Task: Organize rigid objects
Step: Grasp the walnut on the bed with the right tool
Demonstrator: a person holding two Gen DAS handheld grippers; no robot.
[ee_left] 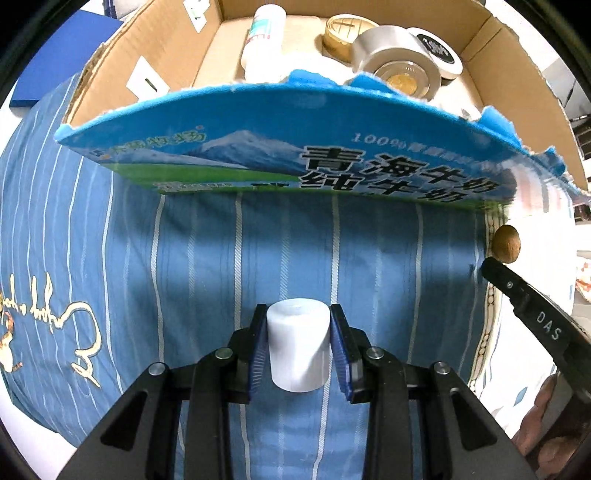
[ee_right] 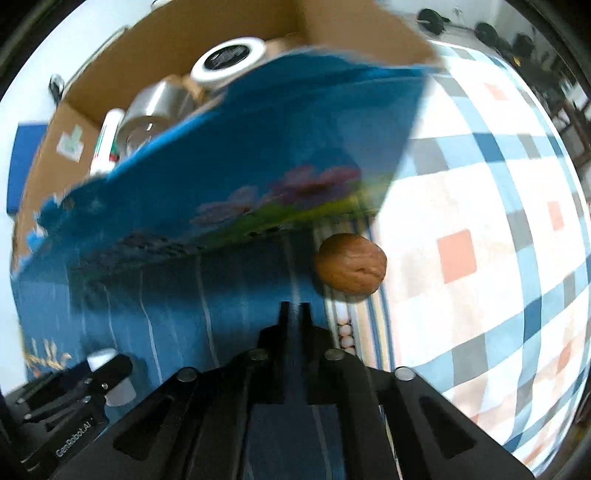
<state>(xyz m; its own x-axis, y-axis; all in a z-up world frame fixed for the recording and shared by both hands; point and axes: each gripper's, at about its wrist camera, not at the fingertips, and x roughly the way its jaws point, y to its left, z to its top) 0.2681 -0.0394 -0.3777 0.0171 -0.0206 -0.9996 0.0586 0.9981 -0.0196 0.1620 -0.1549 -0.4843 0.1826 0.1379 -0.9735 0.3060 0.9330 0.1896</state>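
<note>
My left gripper [ee_left: 298, 309] is shut on a white plastic cylinder [ee_left: 297, 350], held upright a little above the blue striped cloth [ee_left: 207, 266]. The same cylinder [ee_right: 119, 394] shows at the lower left of the right wrist view. A brown walnut [ee_right: 351, 264] lies at the cloth's edge near the box's corner, just ahead and to the right of my right gripper [ee_right: 295, 307]. That gripper's jaws are shut with nothing between them. In the left wrist view the walnut [ee_left: 506, 249] sits at the far right, beside a right finger [ee_left: 517, 291].
An open cardboard box with a blue printed side [ee_left: 280, 122] stands ahead. It holds a white bottle [ee_left: 264, 37], a gold tin [ee_left: 341, 33], a silver tape roll [ee_left: 397, 59] and a black-lidded jar [ee_left: 437, 50]. A checked quilt [ee_right: 480, 221] lies to the right.
</note>
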